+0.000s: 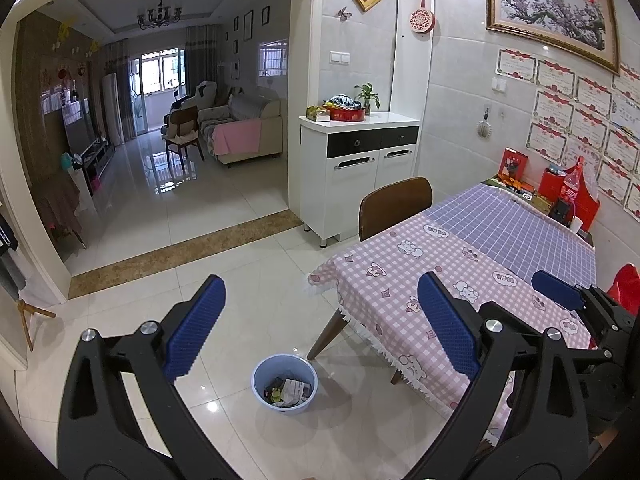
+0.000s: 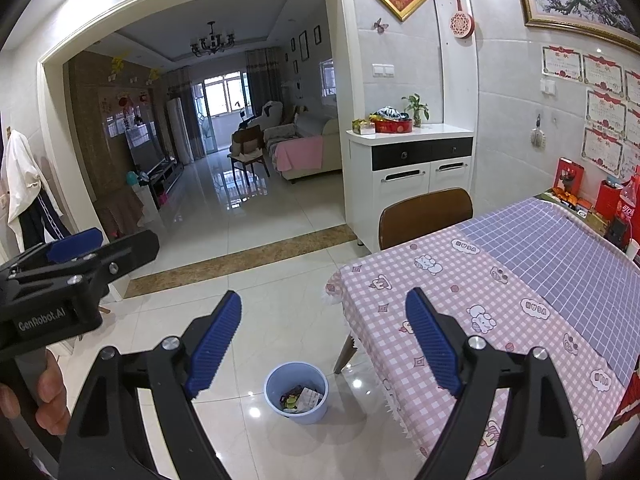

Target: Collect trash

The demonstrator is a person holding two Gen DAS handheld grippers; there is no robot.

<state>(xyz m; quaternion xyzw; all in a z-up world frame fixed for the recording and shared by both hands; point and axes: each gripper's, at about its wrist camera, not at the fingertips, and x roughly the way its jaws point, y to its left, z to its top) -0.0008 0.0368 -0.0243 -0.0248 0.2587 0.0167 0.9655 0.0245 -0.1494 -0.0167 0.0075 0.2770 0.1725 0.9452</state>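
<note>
Round pale-blue plastic basin (image 1: 285, 384) w/ wrappers & paper scraps (image 1: 289, 391) in it sits on the white tile floor, just off the corner of the pink-checked-cloth table (image 1: 404, 280). Your left gripper (image 1: 320, 336) & right gripper (image 2: 322, 344) hang above the basin, both spread wide, nothing between the blue pads.

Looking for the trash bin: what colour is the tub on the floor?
Light blue tub, clearest in the right wrist view.
</note>
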